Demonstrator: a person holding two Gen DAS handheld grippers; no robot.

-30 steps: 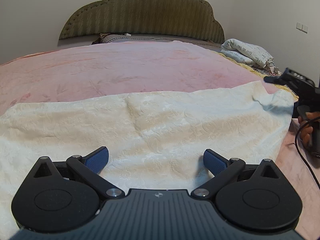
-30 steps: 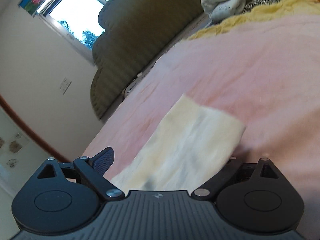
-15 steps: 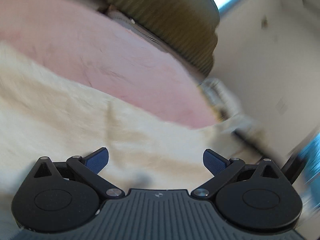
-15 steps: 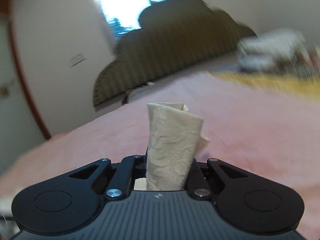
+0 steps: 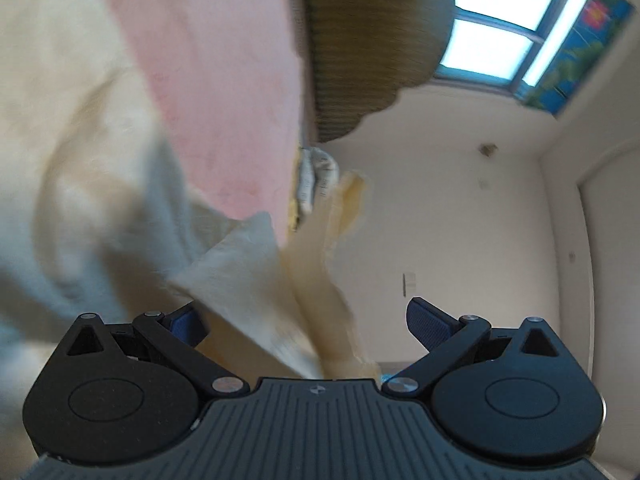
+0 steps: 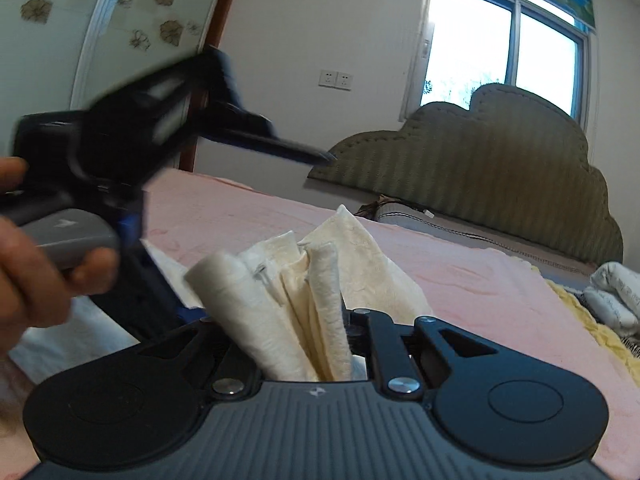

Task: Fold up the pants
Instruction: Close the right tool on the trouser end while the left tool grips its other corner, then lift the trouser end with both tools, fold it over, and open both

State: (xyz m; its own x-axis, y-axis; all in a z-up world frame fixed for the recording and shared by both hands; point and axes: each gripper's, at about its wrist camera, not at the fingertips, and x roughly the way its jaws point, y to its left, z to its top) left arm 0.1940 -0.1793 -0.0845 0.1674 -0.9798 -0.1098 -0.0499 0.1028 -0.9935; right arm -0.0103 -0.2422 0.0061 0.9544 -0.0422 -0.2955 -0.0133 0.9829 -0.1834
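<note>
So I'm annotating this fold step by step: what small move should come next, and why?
Probably shut the left gripper: its jaws stand open with the cream pants lying between them, while the right gripper already clamps a bunched edge of the pants above the pink bedspread.

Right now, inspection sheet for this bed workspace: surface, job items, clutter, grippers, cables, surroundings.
Surface: pink bedspread over the bed.
Job's things: cream pants, bunched and lifted at one end, the rest blurred.
Clutter: folded printed bedding and a yellow blanket at the far edge.
Grippers: right gripper shut on the pants; left gripper open with cloth lying between its fingers, a hand holding it.
Cables: nothing seen.
Surroundings: olive headboard, window, wall sockets.
</note>
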